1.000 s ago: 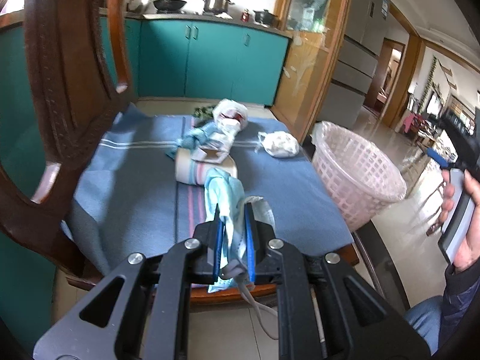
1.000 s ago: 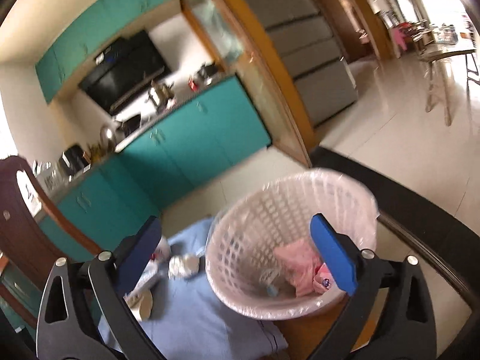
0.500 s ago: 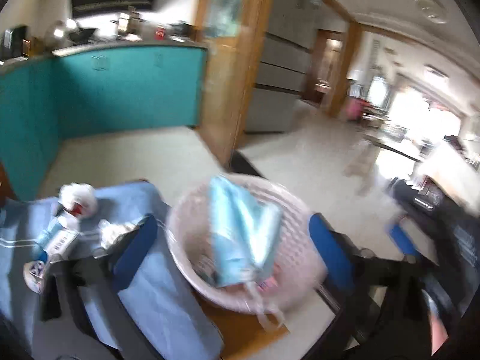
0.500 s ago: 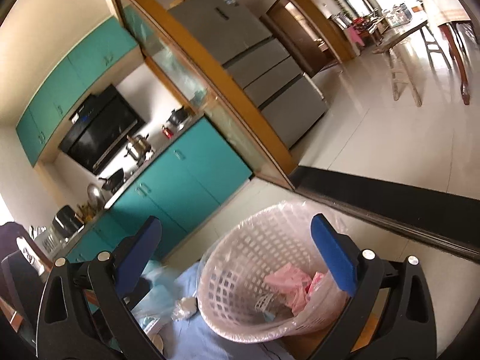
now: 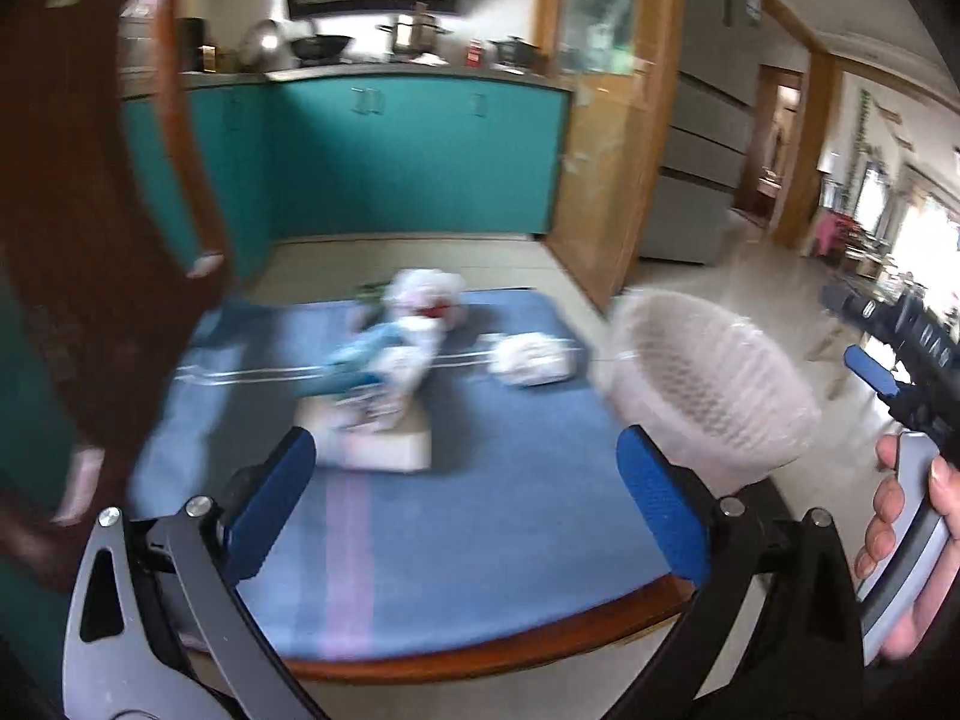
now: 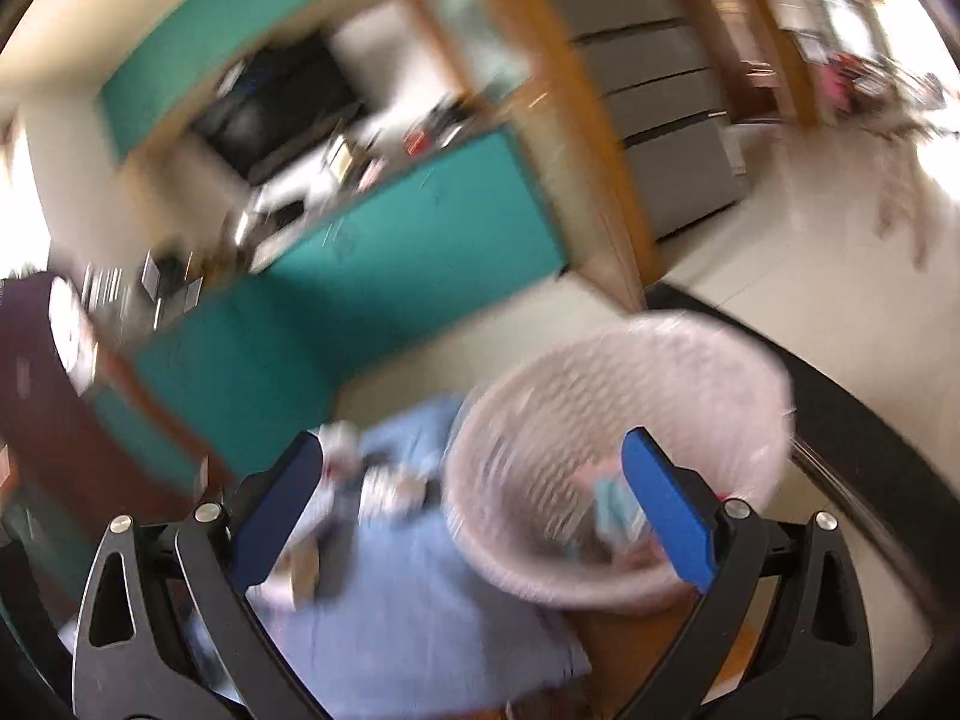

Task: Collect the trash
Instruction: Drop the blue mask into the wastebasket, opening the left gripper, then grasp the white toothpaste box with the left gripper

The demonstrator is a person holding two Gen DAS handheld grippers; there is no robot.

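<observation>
Pink mesh basket point(image 6: 612, 456) lined with clear film, blurred scraps seemingly inside; both claws released, empty.

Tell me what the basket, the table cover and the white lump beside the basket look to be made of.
Basket: pale pink plastic, judging by its moulded lattice wall; a thin clear liner seems to wrap the rim. Table cover: matte blue woven cloth with pale stripes, draped over a glossy wooden edge. White lump: probably crumpled tissue or thin plastic; blur leaves it open.
</observation>
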